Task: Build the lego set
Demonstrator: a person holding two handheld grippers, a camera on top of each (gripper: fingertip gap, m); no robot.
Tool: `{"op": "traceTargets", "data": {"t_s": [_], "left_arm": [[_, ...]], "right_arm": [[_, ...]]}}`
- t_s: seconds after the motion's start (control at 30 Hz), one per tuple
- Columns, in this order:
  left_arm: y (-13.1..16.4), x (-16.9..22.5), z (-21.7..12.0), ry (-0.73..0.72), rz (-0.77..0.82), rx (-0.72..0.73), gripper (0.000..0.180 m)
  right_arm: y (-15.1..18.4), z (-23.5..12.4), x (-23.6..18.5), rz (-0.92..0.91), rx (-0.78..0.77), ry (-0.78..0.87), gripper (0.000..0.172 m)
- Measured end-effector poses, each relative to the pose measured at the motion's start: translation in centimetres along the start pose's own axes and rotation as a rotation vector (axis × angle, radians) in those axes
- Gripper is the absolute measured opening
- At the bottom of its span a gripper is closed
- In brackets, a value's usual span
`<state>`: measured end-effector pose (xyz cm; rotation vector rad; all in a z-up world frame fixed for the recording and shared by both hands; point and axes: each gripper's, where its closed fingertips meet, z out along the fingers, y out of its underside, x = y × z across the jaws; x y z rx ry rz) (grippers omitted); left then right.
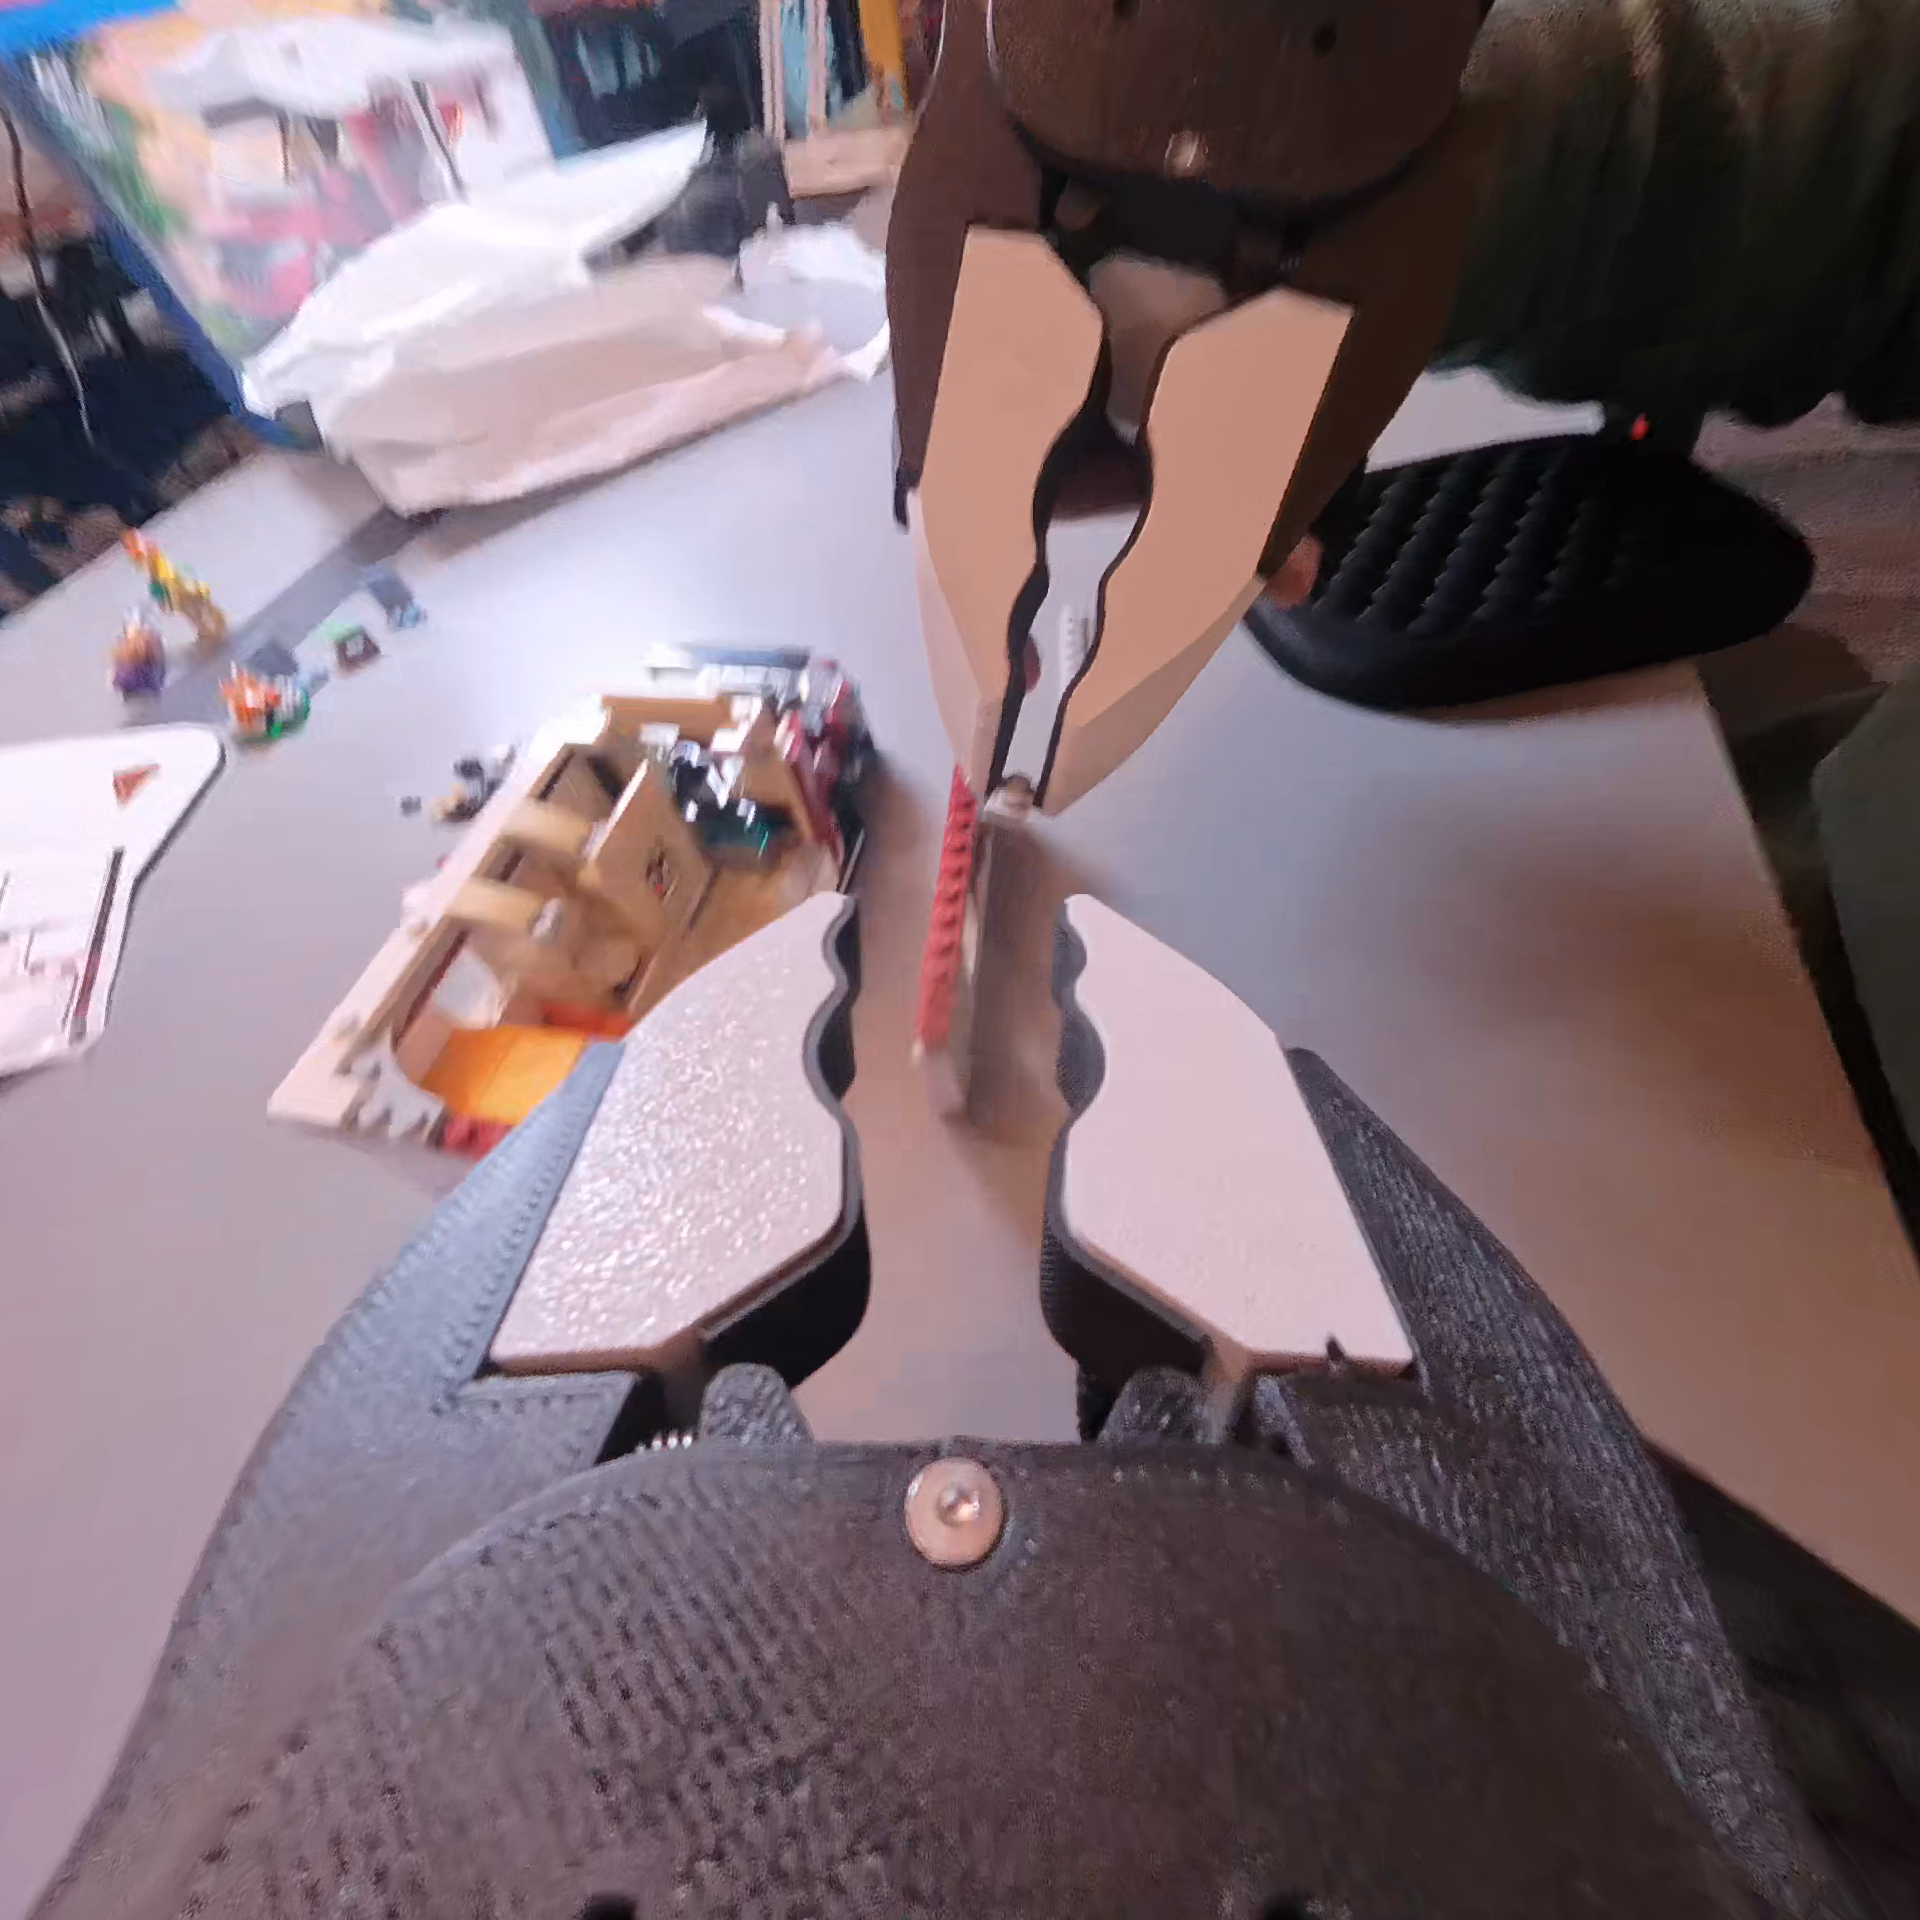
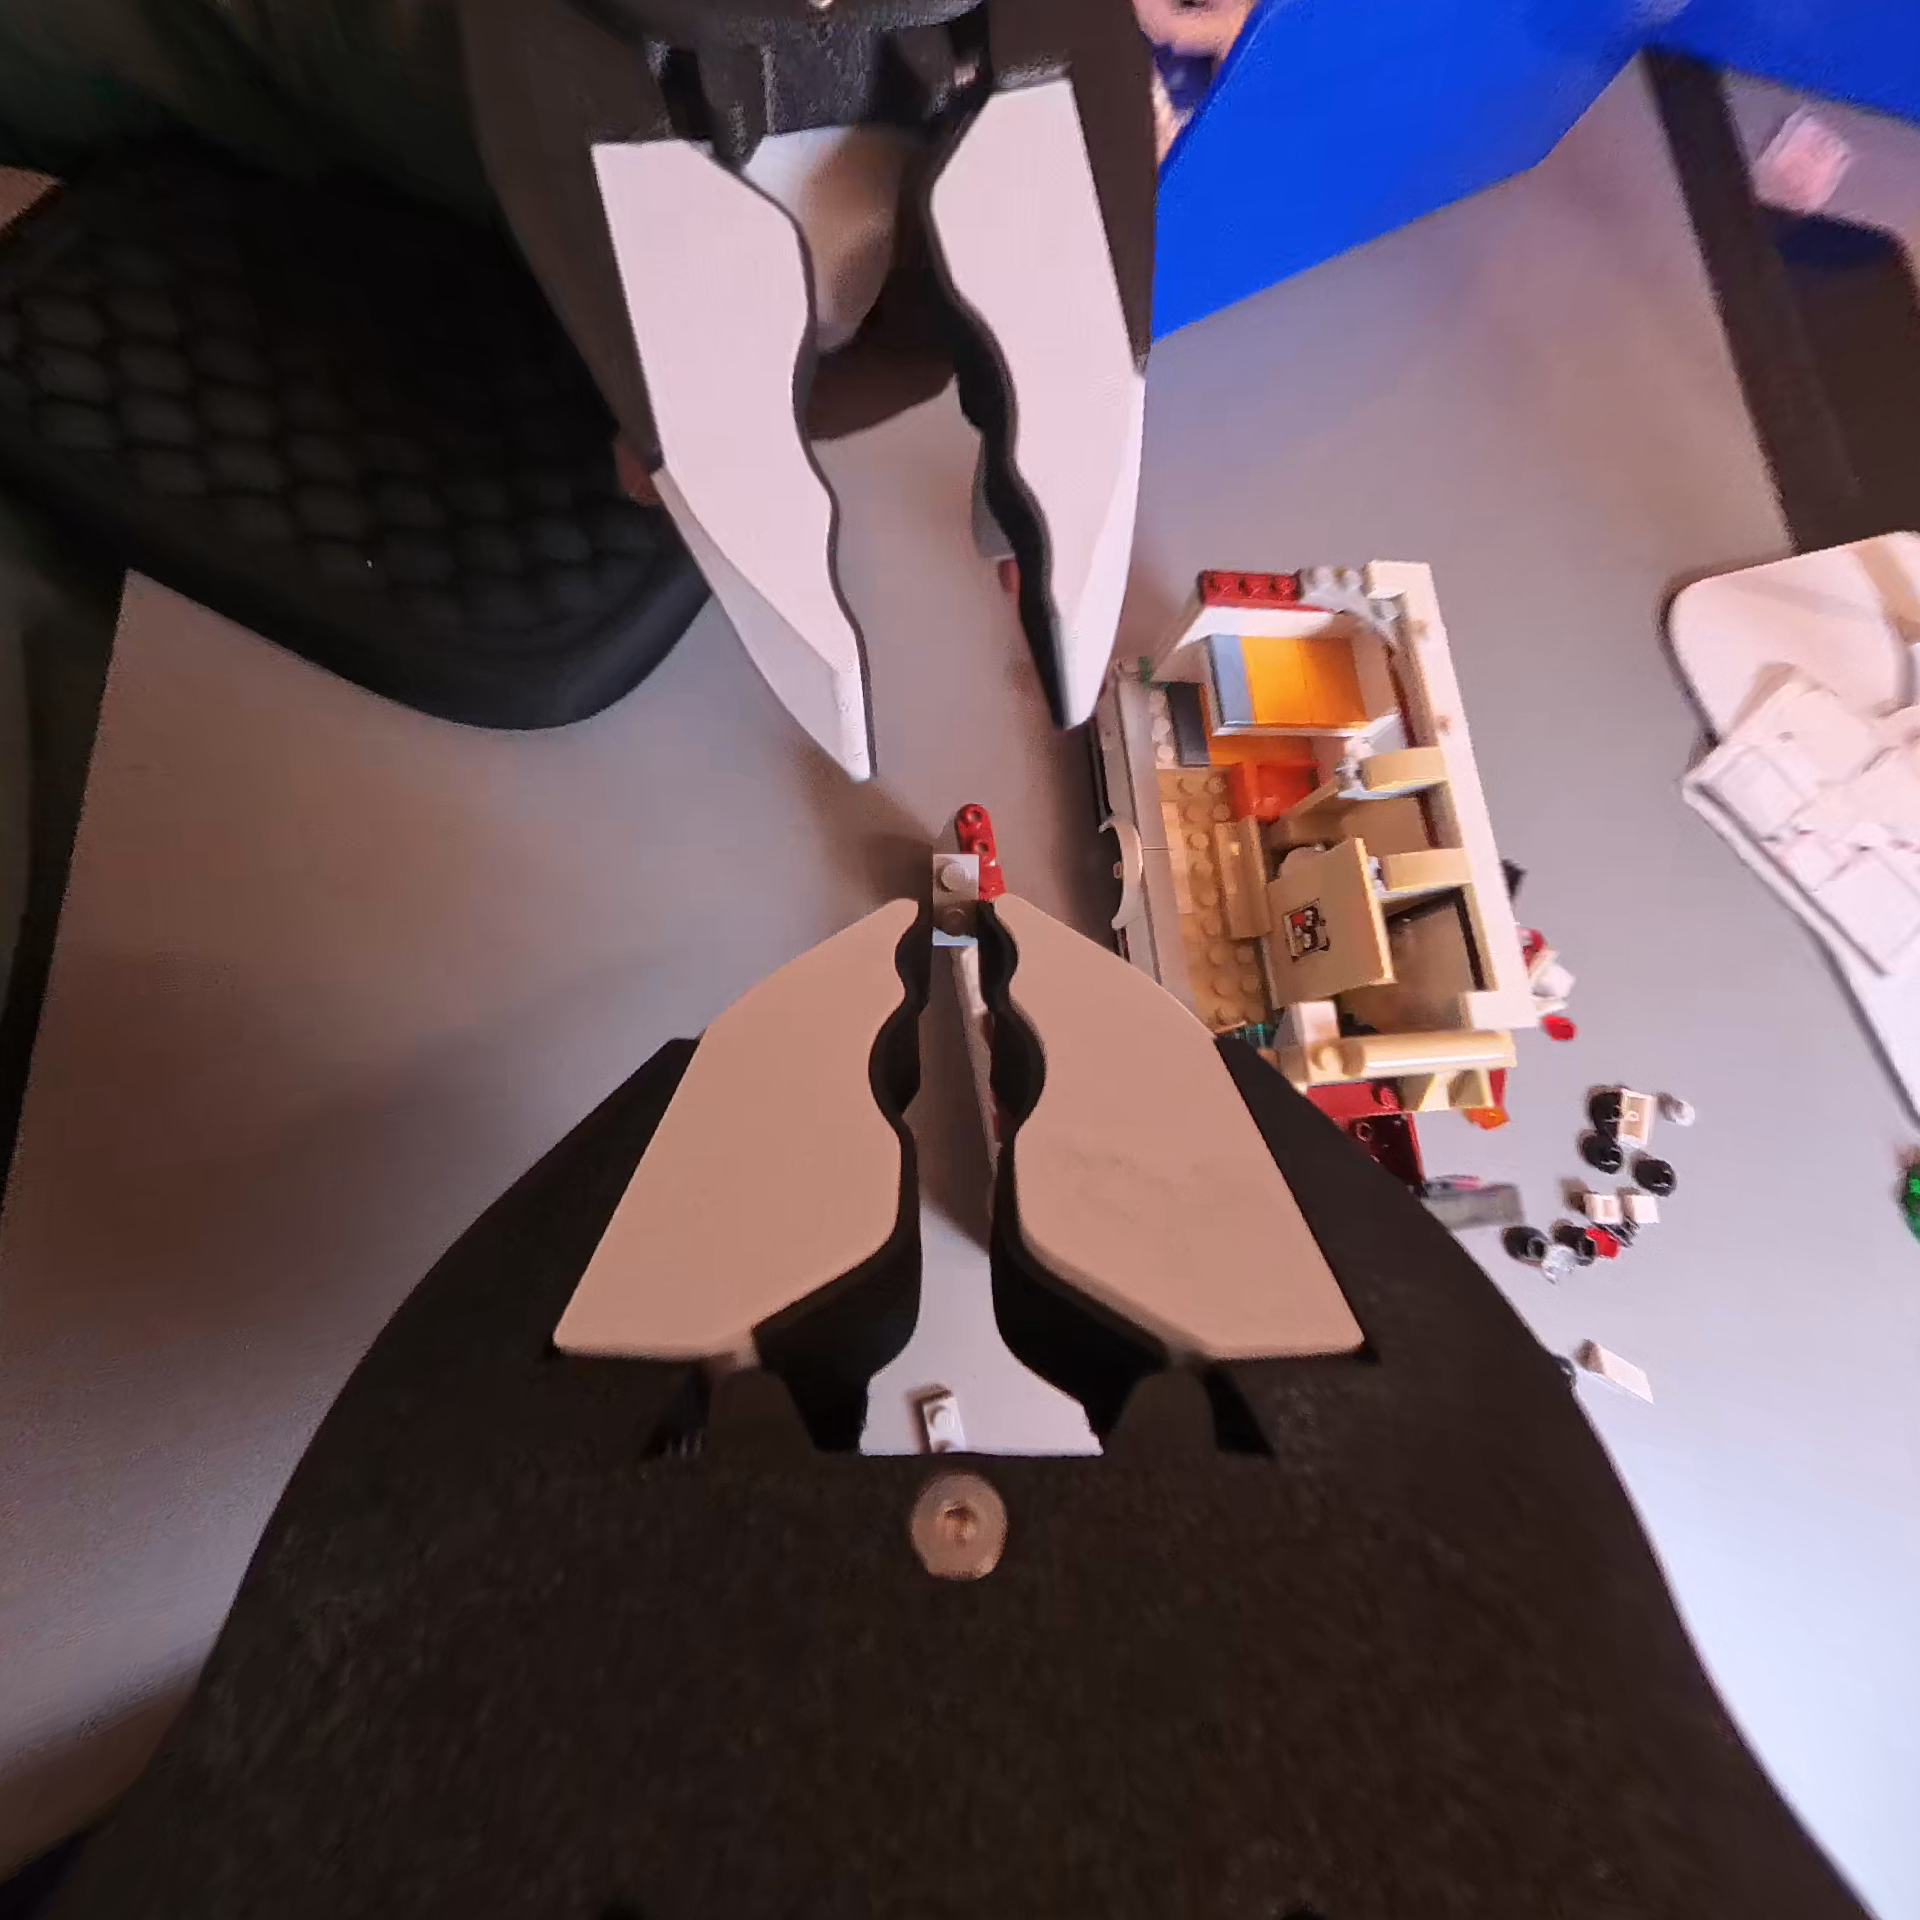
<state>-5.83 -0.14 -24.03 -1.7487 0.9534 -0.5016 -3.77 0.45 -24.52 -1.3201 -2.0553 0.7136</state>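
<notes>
— What's the biggest thing we see?

— The table [image 2: 416, 935]: smooth, matt grey, with a black mesh-patterned chair seat [image 1: 1538, 561] at its edge. At the far end we see crumpled white plastic bags [image 1: 499, 343] and a blurred colourful box [image 1: 291, 156]. A blue sheet-like shape [image 2: 1403, 135] rises at the other side.

— And after that?

— One brick-built model [image 2: 1340, 831], long and open-topped, with white walls, tan studded floor and partitions, an orange block at one end and dark red at the other. Beside it we see a scatter of small loose pieces [image 2: 1600, 1174], black, white and red; too small to count surely. A white printed sheet [image 1: 62, 873] lies flat on the far side of the model.

— The grippers?

— Two, black and rough-textured, with pale wavy-edged fingers. Our right gripper [image 2: 961, 925] is clamped on a slim brick strip [image 2: 966, 862], grey with a red studded plate along it, standing on end on the table. Our left gripper [image 1: 956, 925] stands spread wide, its fingers either side of the strip's lower part without pressing it.

— Smallest?

— One single small white plate [image 2: 940, 1418] on the table under the right gripper.
</notes>
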Motion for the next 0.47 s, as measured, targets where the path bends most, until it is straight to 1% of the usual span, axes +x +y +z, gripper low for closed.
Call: {"op": "traceTargets", "data": {"t_s": [0.07,0.2,0.27,0.47], "left_arm": [[2.1,-0.4,0.2,0.005,-0.021,-0.088,0.039],[4.6,-0.4,1.6,-0.001,-0.026,-0.189,0.034],[4.8,-0.3,2.0,-0.002,-0.029,-0.191,0.027],[4.7,-0.5,2.3,-0.007,-0.037,-0.186,0.015]], "right_arm": [[0.3,1.0,0.4,-0.002,-0.056,-0.036,0.007],[1.0,2.7,0.7,-0.019,-0.149,-0.111,0.007],[1.2,3.2,0.6,-0.022,-0.18,-0.144,0.007],[1.5,3.7,0.6,-0.039,-0.222,-0.182,0.007]]}}
